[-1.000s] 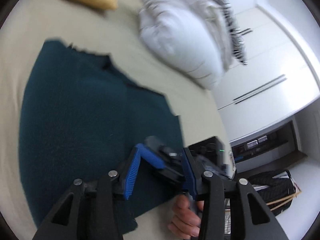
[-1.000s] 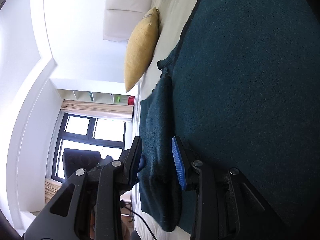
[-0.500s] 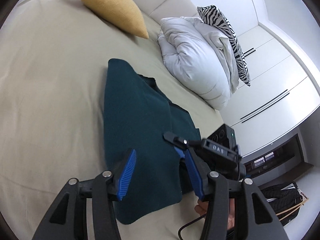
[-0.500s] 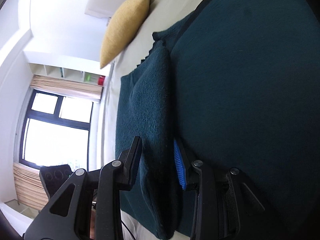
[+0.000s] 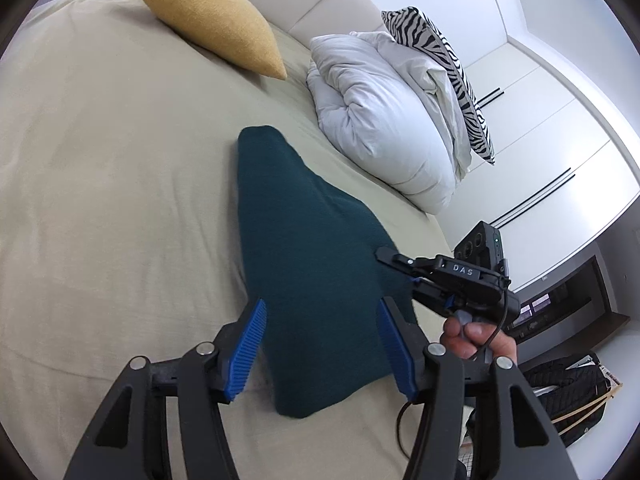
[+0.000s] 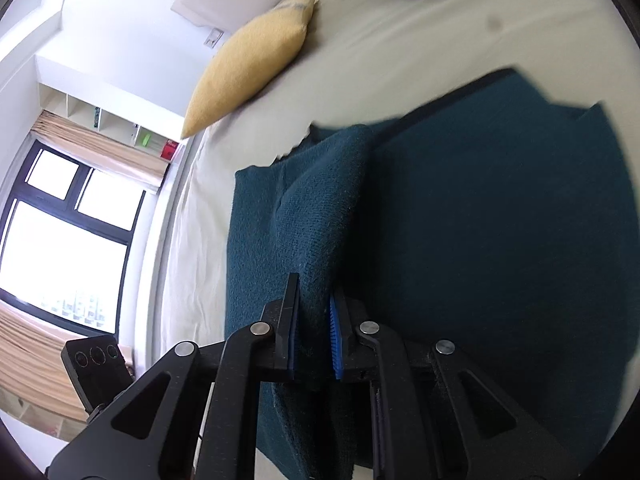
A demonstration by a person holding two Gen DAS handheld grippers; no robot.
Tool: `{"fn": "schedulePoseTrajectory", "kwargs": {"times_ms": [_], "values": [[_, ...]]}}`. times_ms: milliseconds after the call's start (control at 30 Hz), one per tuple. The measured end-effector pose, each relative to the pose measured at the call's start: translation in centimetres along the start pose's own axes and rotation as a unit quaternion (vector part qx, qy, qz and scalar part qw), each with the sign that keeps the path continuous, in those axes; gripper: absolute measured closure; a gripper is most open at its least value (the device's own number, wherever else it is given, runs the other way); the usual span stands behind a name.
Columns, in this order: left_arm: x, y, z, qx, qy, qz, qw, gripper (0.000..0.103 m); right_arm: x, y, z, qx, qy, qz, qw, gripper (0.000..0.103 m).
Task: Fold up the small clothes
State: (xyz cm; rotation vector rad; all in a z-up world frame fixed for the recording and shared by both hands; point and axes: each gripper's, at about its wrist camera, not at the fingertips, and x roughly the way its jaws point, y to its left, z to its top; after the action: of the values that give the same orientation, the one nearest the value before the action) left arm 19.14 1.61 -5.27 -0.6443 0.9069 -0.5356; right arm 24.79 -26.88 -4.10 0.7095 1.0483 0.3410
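1. Bedroom, beige bed [image 5: 100,184] w/ cream headboard behind; work happens on the sheet.
2. Right gripper [image 6: 314,332]: fingers [image 6: 335,336] nearly closed, pinching a raised ridge of the dark teal knit garment [image 6: 500,220]. The fold of cloth runs up between both pads and stands proud of the flat part.
3. Left gripper [image 5: 320,344]: fingers [image 5: 246,350] spread wide, holding nothing. It hovers over the near end of the garment [image 5: 308,256]; can't tell if the tips touch the cloth.
4. Key relation: in left wrist view the garment's long axis runs straight away from the left fingers toward the pillows, near end right between the tips, far end narrow and rounded. Right gripper [image 5: 404,264] sits at the garment's right edge, so it's the one w/ the hold; left is nearer the free near-left edge.
5. Judgement: lengthwise fold looks underway; right side likely needs carrying across to the left, w/ left fingers free to pin or catch the near corner. Risk: thick knit may slip or bunch at the pinch.
6. Further out: mustard cushion [image 5: 212,16], white folded duvet [image 5: 384,120] w/ zebra-print pillow [image 5: 444,64] on top, near the headboard, well apart from the garment.
7. Beyond: white wardrobe doors [image 5: 552,152] in left view; window [image 6: 68,232] w/ curtains in right view.
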Motion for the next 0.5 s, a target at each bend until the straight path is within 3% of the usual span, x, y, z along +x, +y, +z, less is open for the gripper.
{"fn": "schedulePoseTrajectory", "kwargs": {"times_ms": [300,500], "values": [[2.8,-3.4,-0.6,0.046,0.03,-0.001,0.9985,0.042,-5.1,-7.2,2.9,0.014,-0.006,-0.061,0.998,0.092],[5.2,-6.3,-0.7,0.081,0.049,-0.001,0.9955,0.042,-6.4,-10.3,2.9,0.017,-0.003,-0.073,0.997,0.092]]}}
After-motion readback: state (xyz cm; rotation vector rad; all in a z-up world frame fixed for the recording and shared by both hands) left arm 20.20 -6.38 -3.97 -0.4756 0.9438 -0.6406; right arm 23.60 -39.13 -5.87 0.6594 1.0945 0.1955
